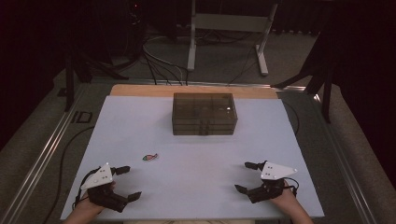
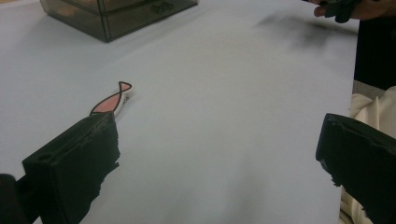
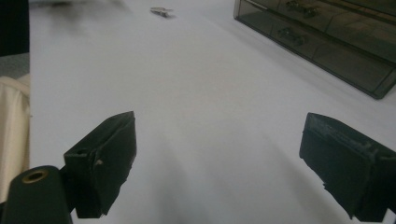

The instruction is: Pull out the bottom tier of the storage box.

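1. Both tongs, the left tongs (image 1: pixel 127 183) and the right tongs (image 1: pixel 243 176), stand wide open and hold nothing.
2. The small fish-shaped clip (image 1: pixel 150 157) lies flat on the table (image 1: pixel 196 154), in front of the smoky drawer box (image 1: pixel 203 113), nearest to the left tongs.
3. I think the left tongs should come low and level, because the clip is thin.
4. Around the clip the table is free; the near table edge is close behind the hands.

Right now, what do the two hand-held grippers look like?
Both are black. The left hand-held gripper and the right hand-held gripper each have two chunky black jaws with rough-edged pads and a white three-cornered plate on top with small dark dots. A thin black cable trails from the right one.
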A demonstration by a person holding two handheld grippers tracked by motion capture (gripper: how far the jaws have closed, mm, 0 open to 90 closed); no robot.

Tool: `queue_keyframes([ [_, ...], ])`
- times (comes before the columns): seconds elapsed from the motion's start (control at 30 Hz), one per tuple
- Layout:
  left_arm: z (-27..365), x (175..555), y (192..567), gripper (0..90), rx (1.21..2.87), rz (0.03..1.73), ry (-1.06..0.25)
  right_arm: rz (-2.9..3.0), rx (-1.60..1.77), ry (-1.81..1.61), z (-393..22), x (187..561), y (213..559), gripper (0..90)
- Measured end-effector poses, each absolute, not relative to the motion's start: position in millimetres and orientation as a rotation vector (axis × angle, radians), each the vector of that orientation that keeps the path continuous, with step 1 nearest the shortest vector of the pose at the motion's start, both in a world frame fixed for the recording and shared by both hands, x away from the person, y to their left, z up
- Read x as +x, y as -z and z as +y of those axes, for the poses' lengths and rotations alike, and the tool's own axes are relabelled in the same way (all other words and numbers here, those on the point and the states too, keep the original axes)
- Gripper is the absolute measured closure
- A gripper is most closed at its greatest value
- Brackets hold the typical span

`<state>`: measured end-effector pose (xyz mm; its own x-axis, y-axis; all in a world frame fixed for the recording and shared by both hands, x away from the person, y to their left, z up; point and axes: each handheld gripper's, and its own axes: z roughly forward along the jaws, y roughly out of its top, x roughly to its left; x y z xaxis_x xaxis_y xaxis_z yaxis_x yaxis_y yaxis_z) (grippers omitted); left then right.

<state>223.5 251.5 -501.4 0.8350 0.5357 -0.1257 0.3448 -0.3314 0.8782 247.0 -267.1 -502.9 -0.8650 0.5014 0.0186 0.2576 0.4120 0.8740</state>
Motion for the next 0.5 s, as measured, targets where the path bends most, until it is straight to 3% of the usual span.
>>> queue_keyframes([
  [0.5, 250.2, 219.2, 500.7, 0.0, 1.949, 0.642, -0.225, 2.43, 0.619, -1.359, -260.1, 242.7, 475.4, 11.2],
])
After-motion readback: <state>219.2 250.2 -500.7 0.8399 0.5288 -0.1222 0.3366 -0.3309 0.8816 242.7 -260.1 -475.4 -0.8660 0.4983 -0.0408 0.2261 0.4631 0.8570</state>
